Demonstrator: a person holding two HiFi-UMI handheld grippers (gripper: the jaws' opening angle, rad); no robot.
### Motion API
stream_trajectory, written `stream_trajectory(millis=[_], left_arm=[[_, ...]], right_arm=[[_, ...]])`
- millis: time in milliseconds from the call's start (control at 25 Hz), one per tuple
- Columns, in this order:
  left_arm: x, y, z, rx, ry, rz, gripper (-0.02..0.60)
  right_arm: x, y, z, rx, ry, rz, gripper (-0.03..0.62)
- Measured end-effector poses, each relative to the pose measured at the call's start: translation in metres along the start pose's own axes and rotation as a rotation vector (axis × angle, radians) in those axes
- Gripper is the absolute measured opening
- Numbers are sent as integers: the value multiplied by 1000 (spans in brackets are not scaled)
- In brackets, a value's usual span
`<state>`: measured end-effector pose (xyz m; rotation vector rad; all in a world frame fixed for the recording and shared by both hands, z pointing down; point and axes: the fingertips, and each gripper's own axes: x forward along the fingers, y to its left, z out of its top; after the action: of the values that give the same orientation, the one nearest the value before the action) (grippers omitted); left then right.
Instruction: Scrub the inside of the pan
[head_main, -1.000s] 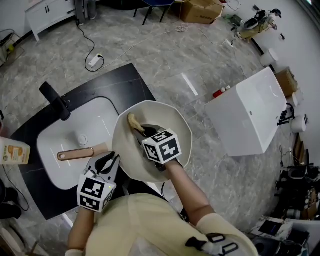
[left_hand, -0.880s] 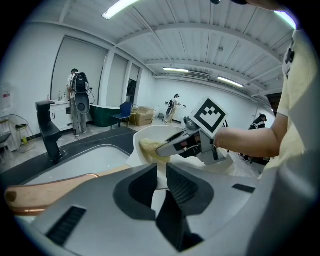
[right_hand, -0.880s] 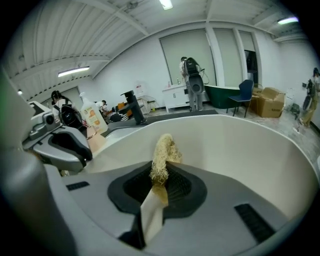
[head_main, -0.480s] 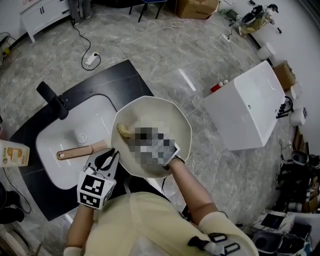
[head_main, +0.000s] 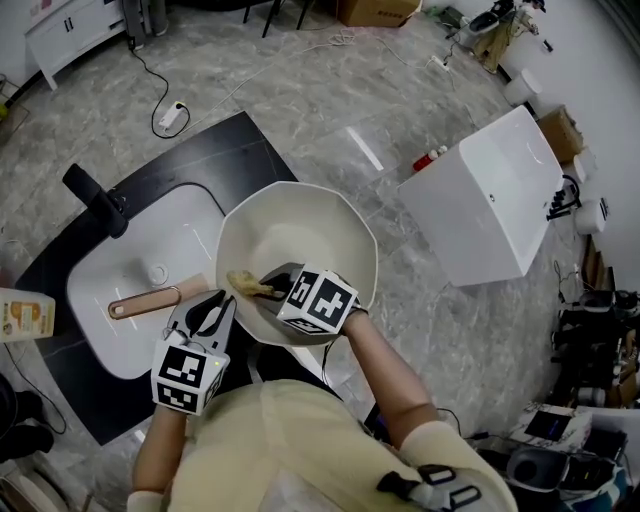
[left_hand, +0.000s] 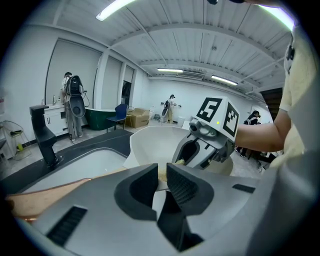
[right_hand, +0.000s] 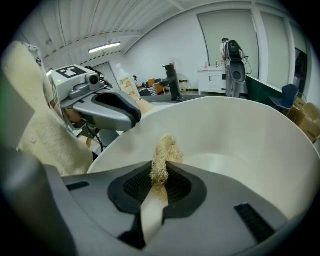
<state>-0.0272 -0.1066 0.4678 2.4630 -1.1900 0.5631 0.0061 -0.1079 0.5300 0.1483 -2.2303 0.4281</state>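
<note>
Beside the white sink (head_main: 190, 235) in the black tabletop (head_main: 250, 150), the copper-coloured handle (head_main: 140, 303) of the cream faceted pan (head_main: 310, 235) is clamped in the left hand-held gripper (head_main: 214, 306). A tan fibrous scrubber (head_main: 247, 284) is pinched in the closed right hand-held gripper (right_hand: 161, 184) and laid against the pan's inside, near the handle side.

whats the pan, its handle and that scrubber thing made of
Cream faceted pan: looks enamelled or ceramic-coated, smooth with a soft sheen and no scratches showing; the metal underneath can't be told.
Long copper-toned handle: glossy and evenly coloured, maybe metal, maybe lacquered wood.
Tan scrubber: coarse, frayed, tangled strands, probably loofah or a similar plant fibre.
</note>
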Motion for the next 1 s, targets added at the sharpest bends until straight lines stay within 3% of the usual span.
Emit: stream_trajectory(millis=[240,440,720,1000], left_arm=[[0,-4,0,10,-3,-16,46],[0,-4,0,22,-6,-22,46],[-1,-6,0,35,-2,-29,46],[-1,-7,-1,38,-1,-39,46]], right_arm=[[-5,20,-16,-65,77,70,57],[-14,34,-31,-180,168,127,57],[-38,45,-52,-283,369,230,57],[-59,49,-74,-305,566,302,57]])
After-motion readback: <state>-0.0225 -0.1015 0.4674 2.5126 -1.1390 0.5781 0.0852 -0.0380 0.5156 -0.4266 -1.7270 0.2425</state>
